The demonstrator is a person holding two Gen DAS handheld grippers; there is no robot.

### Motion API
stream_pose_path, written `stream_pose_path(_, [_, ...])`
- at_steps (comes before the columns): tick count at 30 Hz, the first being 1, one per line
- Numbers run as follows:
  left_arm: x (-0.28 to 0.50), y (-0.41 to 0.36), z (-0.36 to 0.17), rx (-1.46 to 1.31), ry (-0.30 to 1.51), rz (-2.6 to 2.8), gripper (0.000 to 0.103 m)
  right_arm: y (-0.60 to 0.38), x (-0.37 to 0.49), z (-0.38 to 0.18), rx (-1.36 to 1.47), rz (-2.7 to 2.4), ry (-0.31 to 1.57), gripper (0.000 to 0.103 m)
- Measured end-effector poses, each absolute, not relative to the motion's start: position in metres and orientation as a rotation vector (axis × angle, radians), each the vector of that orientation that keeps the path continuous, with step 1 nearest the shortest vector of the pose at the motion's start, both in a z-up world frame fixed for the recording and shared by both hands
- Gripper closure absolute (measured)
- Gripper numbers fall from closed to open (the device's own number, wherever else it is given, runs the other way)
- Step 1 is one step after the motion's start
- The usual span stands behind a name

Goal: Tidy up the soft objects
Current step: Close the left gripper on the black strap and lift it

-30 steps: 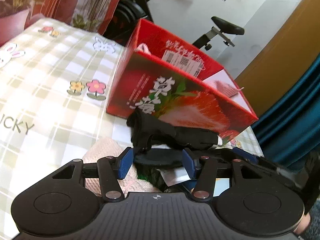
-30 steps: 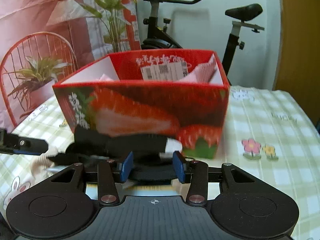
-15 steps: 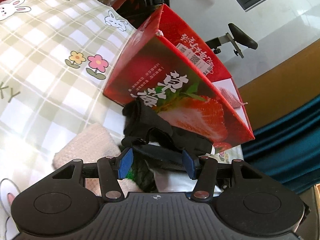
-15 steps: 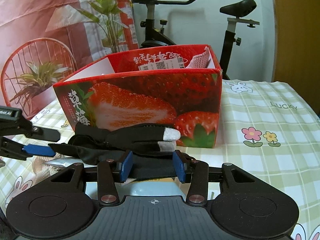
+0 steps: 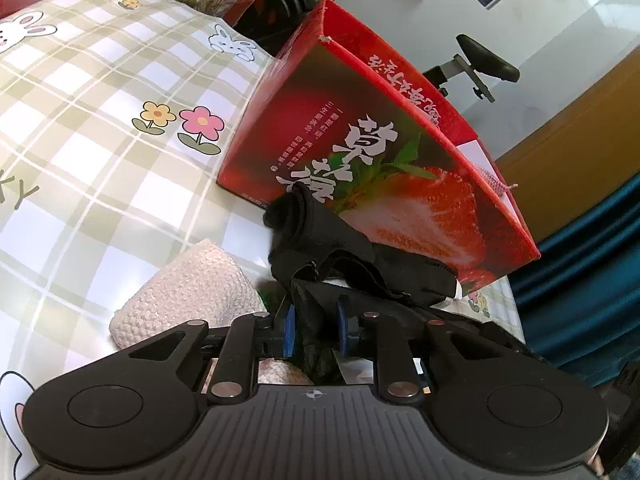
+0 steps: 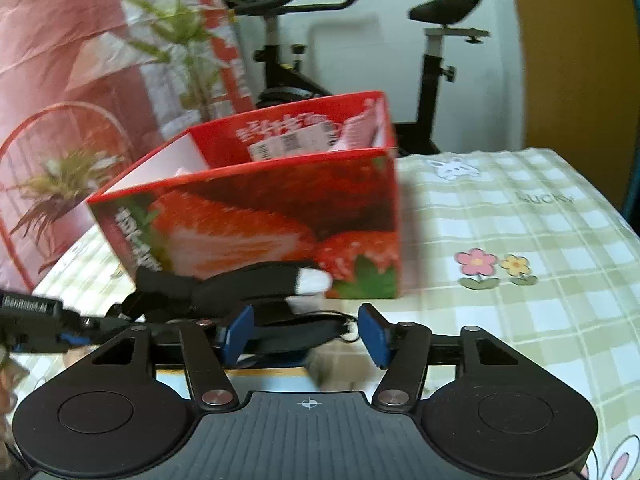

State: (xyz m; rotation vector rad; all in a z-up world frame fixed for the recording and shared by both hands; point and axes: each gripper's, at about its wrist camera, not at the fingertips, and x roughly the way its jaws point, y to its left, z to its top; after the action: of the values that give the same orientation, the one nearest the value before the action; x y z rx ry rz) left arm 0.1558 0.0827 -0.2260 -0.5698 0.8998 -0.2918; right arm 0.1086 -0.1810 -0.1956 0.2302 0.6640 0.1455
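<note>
Low in frame, the left tongs (image 5: 315, 328) have just closed, clamped on the black glove (image 5: 320, 240) before the red box (image 5: 360, 152); the right tongs (image 6: 306, 334) have just widened, apart.

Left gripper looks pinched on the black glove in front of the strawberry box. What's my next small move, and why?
Probably lift the left gripper a little and see whether the black glove comes up alone. Its jaws have just been closing and now pinch the dark fabric, while the right gripper has just been opening and grips nothing. The glove lies against the red box beside a pink knit cloth, so a gentle lift tests the hold.
</note>
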Motion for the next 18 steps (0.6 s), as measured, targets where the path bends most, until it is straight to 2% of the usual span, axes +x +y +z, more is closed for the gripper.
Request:
stream_pose_path(7, [0.155, 0.083, -0.229, -0.574, 0.901, -0.297, 0.081, -0.204, 0.124, -0.208, 0.417, 0.156, 0.737, 0.048])
stream_pose_path(11, [0.155, 0.083, -0.228, -0.573, 0.892, -0.303, 0.082, -0.212, 0.132, -0.217, 0.54, 0.174, 0.785, 0.055])
stream_pose_path(13, [0.153, 0.083, -0.225, -0.566, 0.877, -0.312, 0.083, -0.213, 0.133, -0.218, 0.555, 0.165, 0.787, 0.066])
stream_pose_path(15, [0.152, 0.082, -0.221, -0.557, 0.862, -0.32, 0.085, -0.212, 0.133, -0.213, 0.543, 0.159, 0.78, 0.083])
stream_pose_path(18, [0.148, 0.079, -0.209, -0.522, 0.82, -0.339, 0.087, -0.212, 0.13, -0.202, 0.501, 0.16, 0.743, 0.089])
